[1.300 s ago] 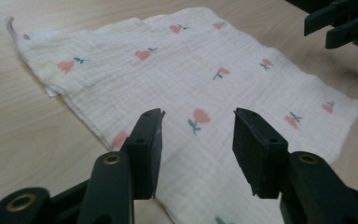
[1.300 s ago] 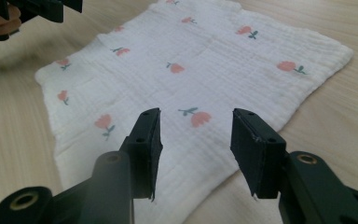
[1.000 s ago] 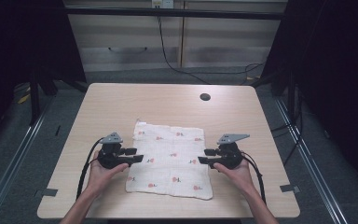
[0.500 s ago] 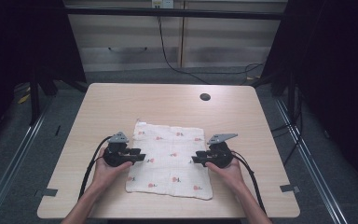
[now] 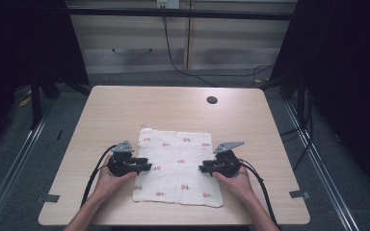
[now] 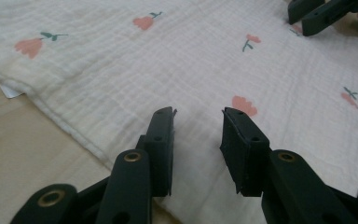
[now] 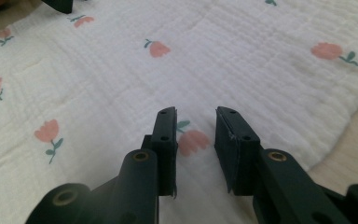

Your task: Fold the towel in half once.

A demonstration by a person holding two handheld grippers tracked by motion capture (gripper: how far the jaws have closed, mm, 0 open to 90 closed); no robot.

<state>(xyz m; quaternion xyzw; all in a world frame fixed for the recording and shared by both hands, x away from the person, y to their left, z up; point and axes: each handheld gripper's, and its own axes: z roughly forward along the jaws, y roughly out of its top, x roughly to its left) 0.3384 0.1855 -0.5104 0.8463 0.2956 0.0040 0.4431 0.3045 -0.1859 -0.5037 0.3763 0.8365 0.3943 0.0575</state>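
We see the flower-print muslin cloth (image 5: 179, 166) flat on the bench (image 5: 125, 108), toward six o'clock. Left hand-held gripper (image 5: 145, 167) at its nine o'clock edge, right hand-held gripper (image 5: 203, 169) at three: both jaws part-open over fabric, just been closing, nothing pinched.

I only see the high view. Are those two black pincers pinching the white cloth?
Observer: Not yet. The left gripper has jaws that have just been closing, yet they stand apart over the white crinkled cloth with pink flowers, no fold between them.
Operator: And the other?
Observer: The jaws of the right gripper, also just closing, frame a pink flower print lying flat in their gap.
Operator: Anything else?
Observer: A small white label pokes from the cloth's hem.
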